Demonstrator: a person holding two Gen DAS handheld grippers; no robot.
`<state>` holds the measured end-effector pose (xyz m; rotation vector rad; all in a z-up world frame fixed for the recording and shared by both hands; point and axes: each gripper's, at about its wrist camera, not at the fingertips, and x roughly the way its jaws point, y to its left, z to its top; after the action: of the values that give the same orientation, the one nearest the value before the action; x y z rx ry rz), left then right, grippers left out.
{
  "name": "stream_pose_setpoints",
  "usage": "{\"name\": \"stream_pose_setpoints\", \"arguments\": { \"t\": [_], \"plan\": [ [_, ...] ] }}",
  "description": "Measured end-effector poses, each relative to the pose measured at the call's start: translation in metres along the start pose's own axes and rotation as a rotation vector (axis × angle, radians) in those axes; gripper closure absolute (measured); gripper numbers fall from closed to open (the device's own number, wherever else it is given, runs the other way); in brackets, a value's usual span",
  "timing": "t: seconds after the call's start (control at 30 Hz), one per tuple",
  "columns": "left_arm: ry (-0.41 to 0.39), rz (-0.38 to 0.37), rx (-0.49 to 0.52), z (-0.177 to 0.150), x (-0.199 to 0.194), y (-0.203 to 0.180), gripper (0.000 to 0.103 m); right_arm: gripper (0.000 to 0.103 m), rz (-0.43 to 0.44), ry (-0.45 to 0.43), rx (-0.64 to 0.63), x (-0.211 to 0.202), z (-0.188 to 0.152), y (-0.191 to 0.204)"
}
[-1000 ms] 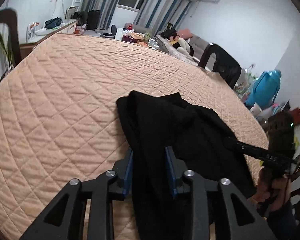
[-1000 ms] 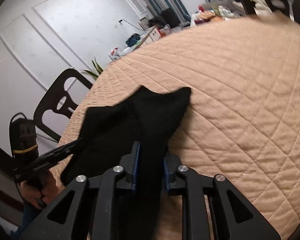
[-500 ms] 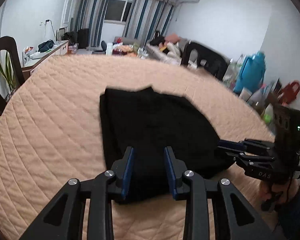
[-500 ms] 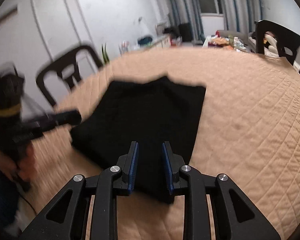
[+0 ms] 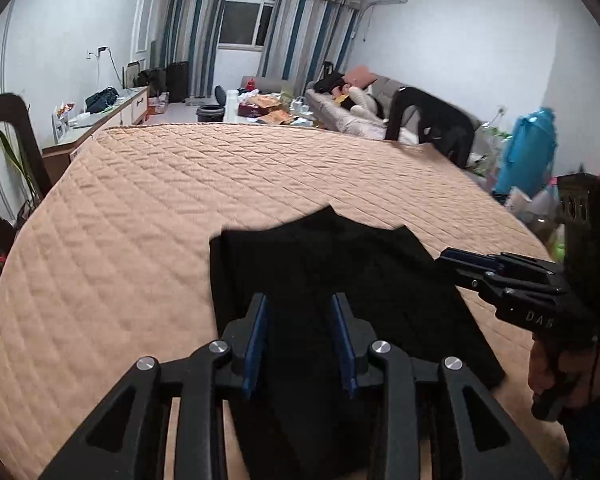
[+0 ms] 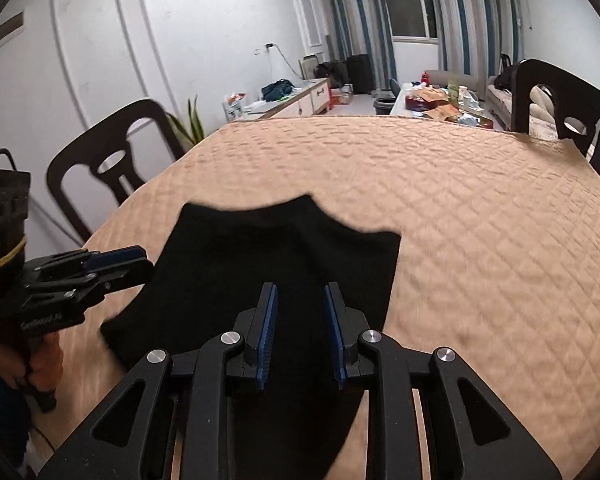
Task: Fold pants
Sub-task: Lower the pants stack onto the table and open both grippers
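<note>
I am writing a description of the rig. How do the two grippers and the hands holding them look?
Both grippers, left and right, are matte black, with blue ribbed pads and silver round bolts on angular cut-out arms. The right one carries pale letters, apparently "DAB", and a green light. The left one has a yellow band, white lettering too small to read, and a black cable. Bare hands grip black handles; the sleeves are dark blue.

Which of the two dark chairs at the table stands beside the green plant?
The chair by the white wall; the plant rises just beside it. The other chair has no plant near.
</note>
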<state>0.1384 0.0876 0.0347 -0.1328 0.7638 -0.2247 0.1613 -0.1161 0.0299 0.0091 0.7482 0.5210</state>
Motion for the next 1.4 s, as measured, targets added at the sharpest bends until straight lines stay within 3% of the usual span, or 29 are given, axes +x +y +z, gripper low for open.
{"name": "stream_pose_setpoints", "arguments": {
  "t": [0.13, 0.2, 0.37, 0.73, 0.97, 1.17, 1.3, 1.4],
  "plan": [
    [0.059, 0.048, -0.001, 0.006, 0.036, 0.005, 0.067, 0.079, -0.056, 0.080, 0.036, 0.038, 0.009, -0.019],
    [0.053, 0.056, -0.005, 0.004, 0.038, 0.005, 0.067, 0.079, -0.052, 0.098, 0.057, 0.049, 0.005, -0.028],
    [0.041, 0.073, 0.004, -0.005, 0.013, -0.006, 0.067, 0.079, -0.023, 0.061, 0.089, 0.018, -0.004, -0.025],
    [0.030, 0.121, 0.019, -0.049, -0.042, -0.034, 0.067, 0.077, 0.028, 0.021, -0.027, -0.046, -0.046, 0.020],
    [0.039, 0.154, 0.010, -0.078, -0.061, -0.034, 0.062, 0.076, -0.015, 0.036, -0.073, -0.070, -0.081, 0.030],
    [0.061, 0.181, 0.010, -0.101, -0.062, -0.033, 0.059, 0.071, -0.058, 0.087, -0.090, -0.065, -0.109, 0.037],
    [0.078, 0.194, 0.037, -0.109, -0.058, -0.035, 0.057, 0.066, -0.090, 0.102, -0.090, -0.061, -0.113, 0.038],
    [0.077, 0.189, 0.038, -0.109, -0.059, -0.035, 0.050, 0.064, -0.116, 0.095, -0.091, -0.062, -0.112, 0.038]
  ]
}}
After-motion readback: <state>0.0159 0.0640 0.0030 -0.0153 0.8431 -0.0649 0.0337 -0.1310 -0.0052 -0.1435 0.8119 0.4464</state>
